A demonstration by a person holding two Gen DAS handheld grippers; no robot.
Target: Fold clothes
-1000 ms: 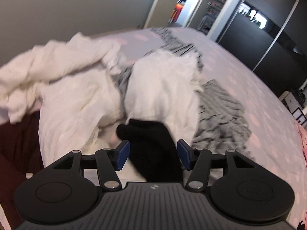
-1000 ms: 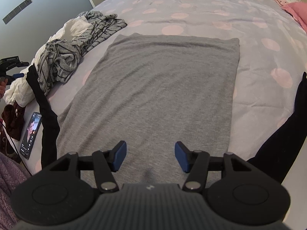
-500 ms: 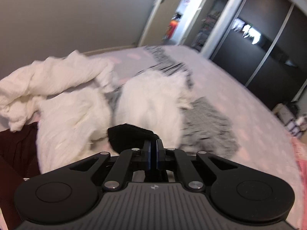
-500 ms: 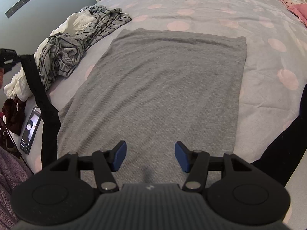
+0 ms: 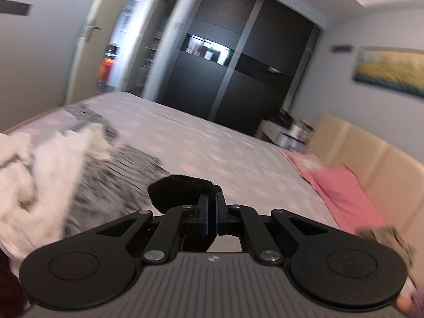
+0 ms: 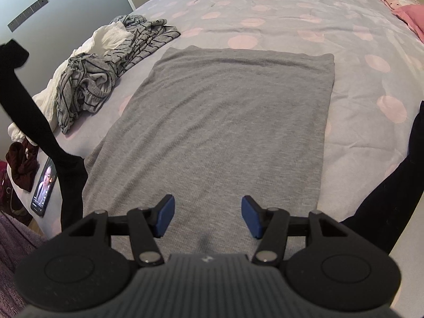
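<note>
Lilac bed (image 6: pixel 291 13) carries a flat grey garment (image 6: pixel 225 122); right gripper (image 6: pixel 208 216) hovers over it, fingers apart, empty. Left gripper (image 5: pixel 212 213) — open a second ago — has clamped the black sleeve (image 6: pixel 31 116) (now lifted), starting the fold.

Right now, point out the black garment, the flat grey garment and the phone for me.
black garment (image 6: pixel 29 116), right wrist view, on its raised strip.
flat grey garment (image 6: pixel 225 122), right wrist view, on its middle.
phone (image 6: pixel 44 186), right wrist view, on its lit screen.
</note>
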